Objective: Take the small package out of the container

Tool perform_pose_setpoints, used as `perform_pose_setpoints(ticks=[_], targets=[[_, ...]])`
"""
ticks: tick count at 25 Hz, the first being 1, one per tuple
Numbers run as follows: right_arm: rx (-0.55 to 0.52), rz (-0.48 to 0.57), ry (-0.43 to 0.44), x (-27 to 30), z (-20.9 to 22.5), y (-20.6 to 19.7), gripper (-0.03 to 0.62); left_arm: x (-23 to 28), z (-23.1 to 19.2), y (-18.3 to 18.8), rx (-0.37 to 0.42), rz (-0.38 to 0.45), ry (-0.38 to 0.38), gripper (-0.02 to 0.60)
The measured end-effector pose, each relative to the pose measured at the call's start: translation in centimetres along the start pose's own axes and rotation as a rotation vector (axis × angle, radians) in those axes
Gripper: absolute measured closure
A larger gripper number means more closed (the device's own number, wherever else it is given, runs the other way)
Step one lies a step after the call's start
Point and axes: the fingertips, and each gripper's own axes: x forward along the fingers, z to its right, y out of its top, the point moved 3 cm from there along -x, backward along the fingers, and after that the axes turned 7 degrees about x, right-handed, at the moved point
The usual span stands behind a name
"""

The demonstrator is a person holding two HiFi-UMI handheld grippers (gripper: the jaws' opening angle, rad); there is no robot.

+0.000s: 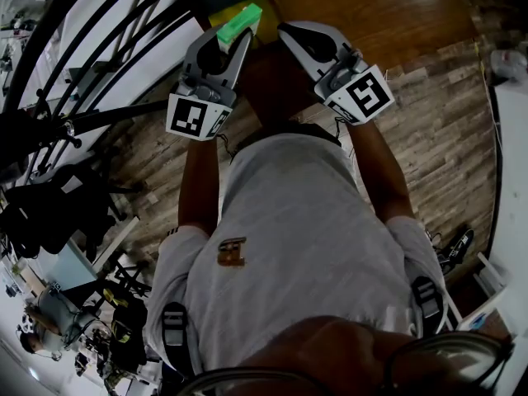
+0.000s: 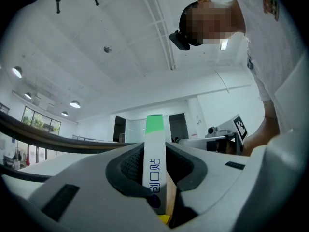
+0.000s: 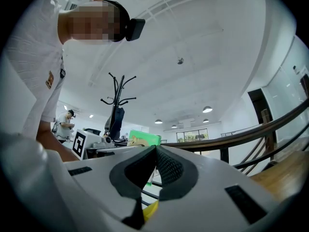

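A small flat package (image 1: 240, 21), white card with a bright green end and blue print along its narrow edge, is clamped between the jaws of the left hand-held gripper (image 1: 233, 40), held up in the air in front of the person's chest. In the left gripper view the package (image 2: 154, 129) stands upright on its edge, with the black ribbed pads (image 2: 131, 166) of the left hand-held gripper (image 2: 155, 148) pressing on both of its faces and the green end poking out past the jaw tips. The right hand-held gripper (image 1: 290, 33) is raised just beside it. Its smooth grey plastic jaws are closed tip to tip with nothing between them, as the right gripper view shows (image 3: 155, 148). From that side the package's green broad face (image 3: 144, 138) shows a printed picture. Each tool carries a white cube with black square markers (image 1: 196, 115). Below lie a plank-patterned wooden floor (image 1: 429, 139) and a curved black railing (image 1: 99, 48).
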Motion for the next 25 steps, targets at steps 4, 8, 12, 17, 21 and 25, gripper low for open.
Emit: perform_pose_setpoints(ticks=[4, 8, 12, 17, 21, 25], targets=[[-0.007, -0.004, -0.003, 0.15, -0.05, -0.01, 0.562, -0.12, -0.11, 0.11, -0.002, 0.004, 0.003, 0.476], [-0.007, -0.006, -0.001, 0.06, -0.04, 0.00, 0.563, -0.07, -0.05, 0.20, -0.001, 0.005, 0.004, 0.476], [-0.008, -0.009, 0.001, 0.18, 0.00, -0.13, 0.563, -0.03, -0.12, 0.12, -0.003, 0.009, 0.003, 0.476], [-0.008, -0.011, 0.004, 0.14, 0.04, -0.27, 0.562, 0.00, 0.01, -0.05, -0.003, 0.007, -0.001, 0.476], [-0.009, -0.015, 0.007, 0.24, 0.12, -0.18, 0.563, 0.15, -0.03, 0.04, -0.002, 0.006, -0.004, 0.476], [-0.011, -0.018, 0.008, 0.28, 0.15, -0.14, 0.563, 0.18, 0.00, 0.11, -0.001, 0.006, -0.006, 0.476]])
